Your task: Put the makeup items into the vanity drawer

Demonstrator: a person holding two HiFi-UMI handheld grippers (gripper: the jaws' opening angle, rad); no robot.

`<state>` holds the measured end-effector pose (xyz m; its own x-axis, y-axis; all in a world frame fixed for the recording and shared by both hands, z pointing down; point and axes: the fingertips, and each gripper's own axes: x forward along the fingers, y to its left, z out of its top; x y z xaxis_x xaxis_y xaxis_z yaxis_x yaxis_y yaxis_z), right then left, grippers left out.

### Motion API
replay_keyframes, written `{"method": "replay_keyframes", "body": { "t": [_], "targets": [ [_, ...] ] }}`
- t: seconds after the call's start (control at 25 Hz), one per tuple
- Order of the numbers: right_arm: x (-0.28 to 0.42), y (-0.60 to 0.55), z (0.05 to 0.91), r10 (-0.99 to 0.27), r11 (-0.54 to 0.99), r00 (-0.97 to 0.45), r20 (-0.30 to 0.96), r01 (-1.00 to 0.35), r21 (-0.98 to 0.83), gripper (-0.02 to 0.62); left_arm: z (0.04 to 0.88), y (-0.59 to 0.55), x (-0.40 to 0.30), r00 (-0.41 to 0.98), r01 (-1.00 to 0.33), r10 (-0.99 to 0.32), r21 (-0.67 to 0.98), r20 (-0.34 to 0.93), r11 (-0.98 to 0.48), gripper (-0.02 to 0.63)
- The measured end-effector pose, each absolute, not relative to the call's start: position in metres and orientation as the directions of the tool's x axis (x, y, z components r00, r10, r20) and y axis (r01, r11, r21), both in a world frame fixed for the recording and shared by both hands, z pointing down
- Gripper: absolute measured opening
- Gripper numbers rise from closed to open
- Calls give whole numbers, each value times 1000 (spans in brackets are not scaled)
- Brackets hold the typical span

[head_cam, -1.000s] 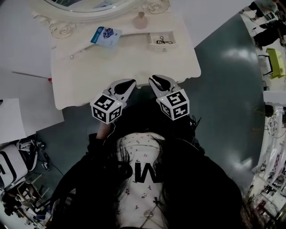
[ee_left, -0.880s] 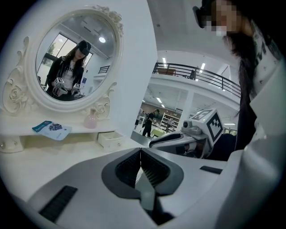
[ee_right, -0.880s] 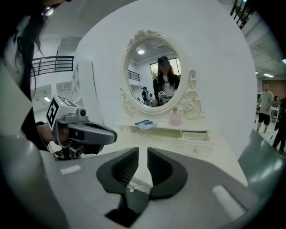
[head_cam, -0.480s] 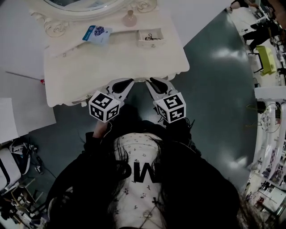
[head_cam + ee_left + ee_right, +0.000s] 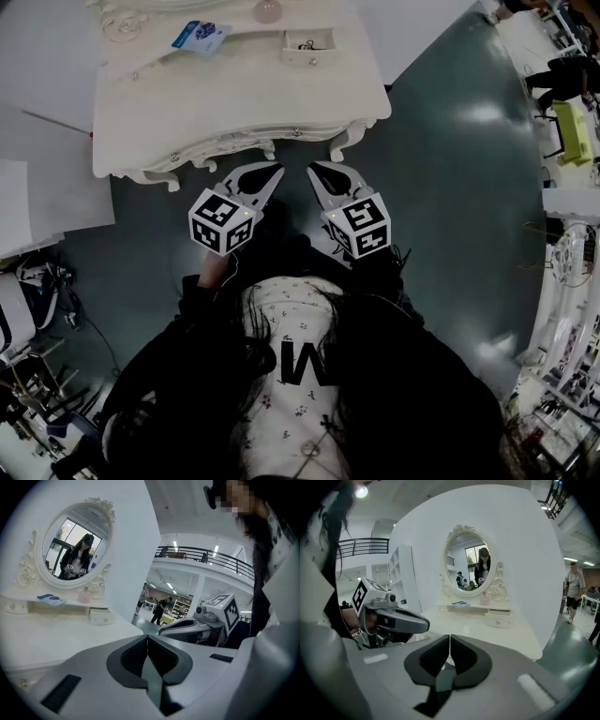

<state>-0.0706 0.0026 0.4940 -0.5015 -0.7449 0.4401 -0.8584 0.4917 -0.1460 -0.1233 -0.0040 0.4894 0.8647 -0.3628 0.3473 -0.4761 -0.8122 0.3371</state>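
Observation:
The cream vanity table (image 5: 234,112) stands at the top of the head view. On its raised back shelf lie a blue packet (image 5: 199,36) and a pink bottle (image 5: 268,9). Beside them a small drawer (image 5: 309,47) is pulled out with a small black item inside. My left gripper (image 5: 273,172) and right gripper (image 5: 314,171) hang side by side over the floor, just short of the table's front edge. Both are shut and hold nothing. In the right gripper view I see the packet (image 5: 461,604), the bottle (image 5: 484,599), the drawer (image 5: 499,619) and my own gripper (image 5: 449,636); my left one (image 5: 147,637) looks past the table.
An oval mirror (image 5: 471,564) rises behind the shelf against a white wall. White boards (image 5: 47,178) lie on the floor left of the table. Cables and gear (image 5: 37,309) crowd the lower left, and racks (image 5: 572,281) line the right edge. People stand in the hall behind.
The vanity has slid up and away in the head view. Both grippers, earlier over the table's front edge, are now off it above the floor, still shut.

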Motion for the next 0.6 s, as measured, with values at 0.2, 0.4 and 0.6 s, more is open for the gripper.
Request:
{"method": "replay_keyframes", "body": {
  "t": [0.2, 0.4, 0.6],
  "targets": [
    [-66, 44, 502, -726, 530, -529, 440, -838, -132, 9, 500, 49, -114, 851, -498, -376, 337, 366, -799, 0],
    [-59, 66, 500, -730, 548, -534, 427, -830, -101, 9, 499, 68, -112, 837, -524, -408, 317, 365, -790, 0],
    [-47, 75, 497, -740, 549, -529, 415, -832, -80, 9, 497, 77, -103, 833, -526, -413, 298, 367, -797, 0]
  ]
}}
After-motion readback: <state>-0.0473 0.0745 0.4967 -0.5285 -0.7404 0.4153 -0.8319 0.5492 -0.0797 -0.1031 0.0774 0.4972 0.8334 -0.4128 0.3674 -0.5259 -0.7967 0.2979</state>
